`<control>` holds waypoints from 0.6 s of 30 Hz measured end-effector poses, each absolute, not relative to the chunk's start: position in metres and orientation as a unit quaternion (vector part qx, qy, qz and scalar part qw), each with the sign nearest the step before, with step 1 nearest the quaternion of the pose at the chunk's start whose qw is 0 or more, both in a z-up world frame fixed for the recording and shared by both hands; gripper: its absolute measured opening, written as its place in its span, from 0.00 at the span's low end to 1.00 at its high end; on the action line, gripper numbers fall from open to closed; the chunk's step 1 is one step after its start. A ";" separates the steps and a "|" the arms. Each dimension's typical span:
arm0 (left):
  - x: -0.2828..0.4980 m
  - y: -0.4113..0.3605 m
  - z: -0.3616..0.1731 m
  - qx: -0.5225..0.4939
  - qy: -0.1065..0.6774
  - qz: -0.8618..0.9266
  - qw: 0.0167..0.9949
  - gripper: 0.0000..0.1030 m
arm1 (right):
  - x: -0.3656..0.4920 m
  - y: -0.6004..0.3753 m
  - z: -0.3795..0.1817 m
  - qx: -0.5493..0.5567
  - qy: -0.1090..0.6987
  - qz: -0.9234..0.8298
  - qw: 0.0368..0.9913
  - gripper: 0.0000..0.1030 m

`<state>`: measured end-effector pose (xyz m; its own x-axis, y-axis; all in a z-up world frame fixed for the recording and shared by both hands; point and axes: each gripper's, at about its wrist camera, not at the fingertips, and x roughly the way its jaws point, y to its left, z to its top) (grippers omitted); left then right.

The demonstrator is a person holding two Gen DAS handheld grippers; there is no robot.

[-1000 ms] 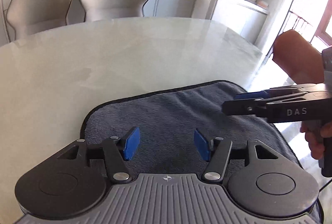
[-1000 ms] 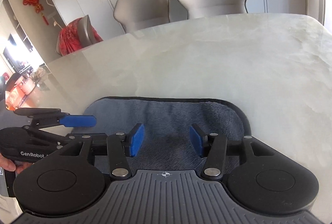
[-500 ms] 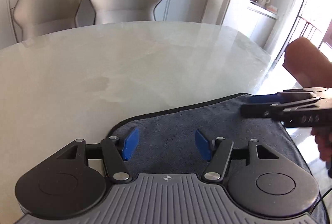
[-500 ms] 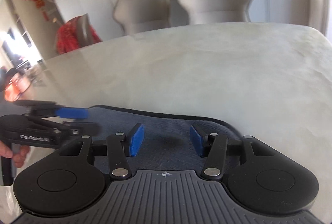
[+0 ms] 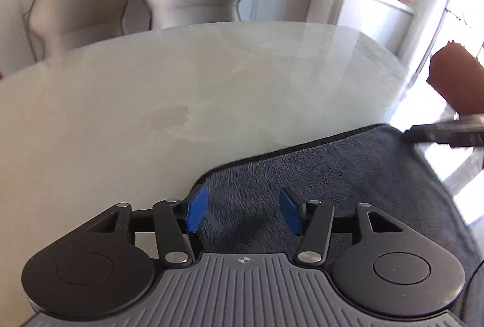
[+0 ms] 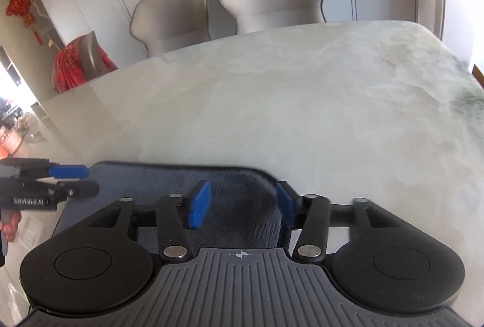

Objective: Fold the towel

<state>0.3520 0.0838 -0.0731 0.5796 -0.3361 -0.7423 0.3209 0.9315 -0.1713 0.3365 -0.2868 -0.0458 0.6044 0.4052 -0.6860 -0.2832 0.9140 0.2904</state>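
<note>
A: Both tools are over the dark blue-grey plush towel with the black stitched hem (image 5: 348,175), which lies flat at the near edge of the pale glossy marble-look table (image 5: 181,85). The left gripper (image 5: 243,213) has its blue pads standing apart over the towel's far left corner, nothing pinched between them.

B: The same on the other side: the right gripper (image 6: 242,206) brackets the towel's far right corner, pads apart, one just past the hem. I can't tell whether the tips touch the cloth.

A: So by my reading this is the reach for the first fold, with no corner taken yet.

B: Next, each one would need to drop onto its corner of the towel, close on the hem, then carry that edge over together so it lands square.

A: What does each view add? The left camera shows the towel's right hem running back towards us, and only a blurred tip of the partner tool.

B: The right camera shows the partner clearly beyond the towel's left corner, pads parted, plus a red garment draped on a chair (image 6: 78,60) well beyond the towel.
</note>
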 end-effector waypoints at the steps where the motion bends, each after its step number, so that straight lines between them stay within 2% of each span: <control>1: 0.338 0.085 -0.070 -0.025 0.418 -0.190 0.888 0.63 | 0.321 -0.285 -0.042 0.078 0.404 0.203 0.889 0.51; 10: 0.198 0.069 -0.073 -0.059 0.452 -0.219 0.863 0.66 | 0.192 -0.263 -0.039 0.145 0.453 0.252 0.842 0.55; 14: 0.168 0.068 -0.078 -0.081 0.466 -0.221 0.853 0.67 | 0.166 -0.258 -0.054 0.155 0.471 0.241 0.835 0.55; 18: 0.154 0.072 -0.079 -0.062 0.463 -0.224 0.856 0.68 | 0.148 -0.276 -0.060 0.170 0.464 0.225 0.840 0.55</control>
<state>0.1537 0.0719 -0.0795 0.4715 -0.4397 -0.7644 0.3254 0.8924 -0.3126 0.1479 -0.2758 -0.0599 0.4686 0.5358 -0.7024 -0.2207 0.8409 0.4942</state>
